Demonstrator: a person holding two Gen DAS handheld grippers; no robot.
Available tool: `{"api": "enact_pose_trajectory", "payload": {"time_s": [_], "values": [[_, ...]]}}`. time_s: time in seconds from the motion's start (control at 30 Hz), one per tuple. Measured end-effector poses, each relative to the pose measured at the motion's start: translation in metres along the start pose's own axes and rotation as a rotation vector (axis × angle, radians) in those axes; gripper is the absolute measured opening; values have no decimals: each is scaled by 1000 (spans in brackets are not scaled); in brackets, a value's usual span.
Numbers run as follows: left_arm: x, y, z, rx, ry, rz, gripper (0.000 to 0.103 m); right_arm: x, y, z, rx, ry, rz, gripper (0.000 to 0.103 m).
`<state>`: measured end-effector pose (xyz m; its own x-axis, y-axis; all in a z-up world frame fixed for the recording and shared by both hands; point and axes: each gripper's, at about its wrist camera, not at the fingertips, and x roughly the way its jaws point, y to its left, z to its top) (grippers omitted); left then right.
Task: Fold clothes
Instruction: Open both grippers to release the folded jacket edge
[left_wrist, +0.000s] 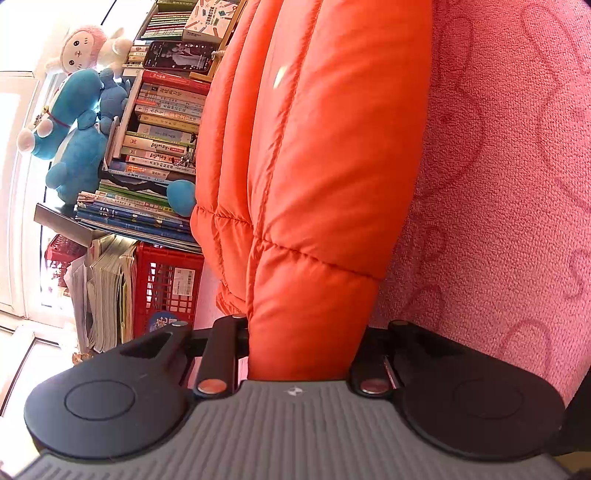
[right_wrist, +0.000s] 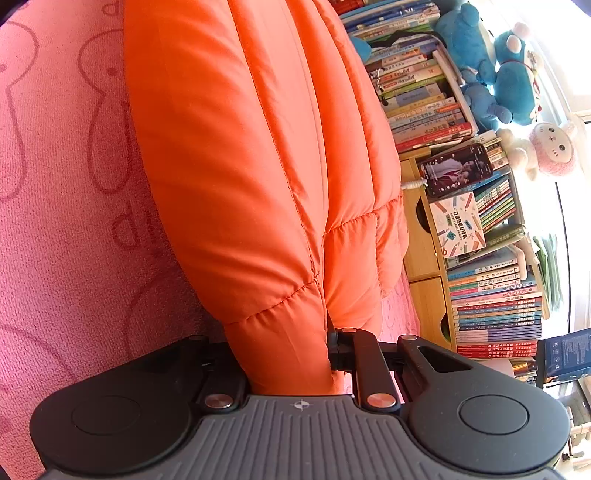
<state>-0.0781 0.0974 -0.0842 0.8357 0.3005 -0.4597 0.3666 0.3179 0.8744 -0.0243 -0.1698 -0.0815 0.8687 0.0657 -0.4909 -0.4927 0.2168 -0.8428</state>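
The orange quilted puffer jacket (left_wrist: 314, 166) lies on a pink terry cloth with drawn outlines (left_wrist: 509, 184), along its edge nearest the stacked books (left_wrist: 159, 147). The left claw (left_wrist: 306, 350) grips one padded end of it, and the right claw (right_wrist: 284, 362) clamps another padded end.

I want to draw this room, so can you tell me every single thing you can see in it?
Puffy jacket: one, orange, lying on the blanket, held at both ends.
Blanket: one, pink with outline drawings, under the jacket.
Books: many, mixed colours, stacked behind the jacket.
Phone: one, black, screen lit, propped among the books.
Plush toys: blue ones and a pink-and-white one, by the window.
Crate: one, red, below the books.
Left gripper: black, clamped on the jacket.
Right gripper: black, clamped on the jacket.
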Motion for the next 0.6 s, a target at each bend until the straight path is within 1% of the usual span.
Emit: {"api": "enact_pose_trajectory", "payload": {"time_s": [0.1,0.2,0.27,0.33,0.37,0.4,0.43,0.47,0.5,0.53,0.57,0.6], "values": [[-1,2,-7,-18,22,13,20,-2,4,-2,-13,-16,-33,20],[-3,3,-15,-36,45,27,23,-5,3,-8,-5,-43,-46,22],[-4,4,-20,-48,59,36,24,-6,0,-11,-2,-49,-32,24],[-3,9,-42,-61,125,61,31,-9,-4,-16,-3,-74,-23,28],[-2,15,-52,-96,162,65,33,-13,-6,-19,-1,-93,-15,35],[-2,20,-62,-132,200,68,38,-17,-10,-21,7,-107,-9,48],[-2,26,-72,-168,238,70,45,-22,-13,-24,16,-120,-4,57],[-2,33,-82,-212,276,69,48,-30,-19,-27,36,-134,16,81],[-2,41,-89,-261,304,66,49,-37,-26,-31,56,-149,37,103],[-3,50,-96,-310,331,63,49,-45,-31,-34,76,-162,77,103],[-4,60,-99,-368,337,64,50,-54,-38,-38,97,-168,121,103],[-5,71,-101,-426,342,66,53,-64,-45,-41,118,-173,165,103]]}}
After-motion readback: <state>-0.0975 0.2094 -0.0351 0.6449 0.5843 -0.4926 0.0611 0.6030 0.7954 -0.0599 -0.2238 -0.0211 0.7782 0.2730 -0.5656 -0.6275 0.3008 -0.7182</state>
